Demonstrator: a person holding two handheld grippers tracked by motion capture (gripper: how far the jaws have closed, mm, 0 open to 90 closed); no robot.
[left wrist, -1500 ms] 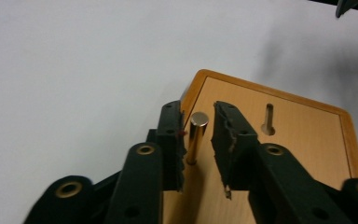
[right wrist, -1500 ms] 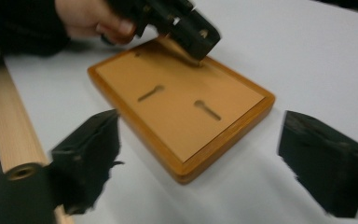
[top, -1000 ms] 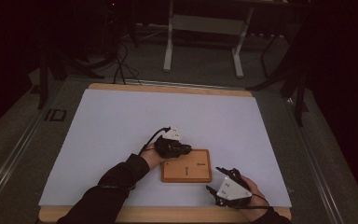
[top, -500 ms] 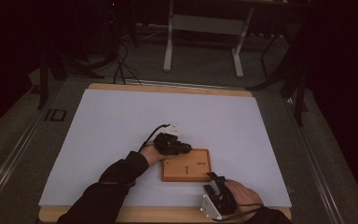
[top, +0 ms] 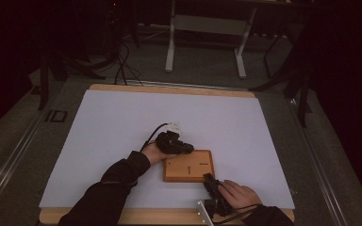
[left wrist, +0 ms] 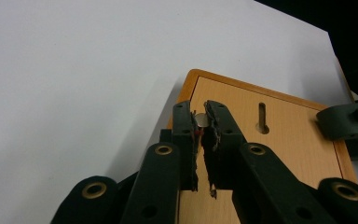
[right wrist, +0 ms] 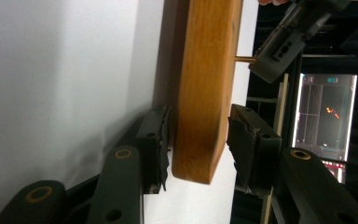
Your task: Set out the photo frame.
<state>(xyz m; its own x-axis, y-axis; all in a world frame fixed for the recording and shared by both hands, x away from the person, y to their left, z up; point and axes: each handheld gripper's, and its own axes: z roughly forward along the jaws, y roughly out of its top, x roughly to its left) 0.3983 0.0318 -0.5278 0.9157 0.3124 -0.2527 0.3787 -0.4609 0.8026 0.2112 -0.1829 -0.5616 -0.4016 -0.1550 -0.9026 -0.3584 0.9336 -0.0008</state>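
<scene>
The left gripper (top: 185,147) sits at the far left corner of the wooden board (top: 188,165), its jaws together on a small metal peg (left wrist: 201,120) that stands up out of the board's top face. The board lies flat on the white sheet (top: 122,127), towards the near edge of the table (top: 169,89), with a keyhole slot (left wrist: 262,116) cut in its middle. It looks stiff, solid and fairly light, with smooth rounded edges that could slip, so it is best taken across its thickness at a corner. The right gripper (right wrist: 198,140) straddles the near right corner that way; its jaws have just been closing, one pad close against the underside, the other just clear of the top face. Nothing else lies on the sheet; a metal stand (top: 207,28) is well apart beyond the table
</scene>
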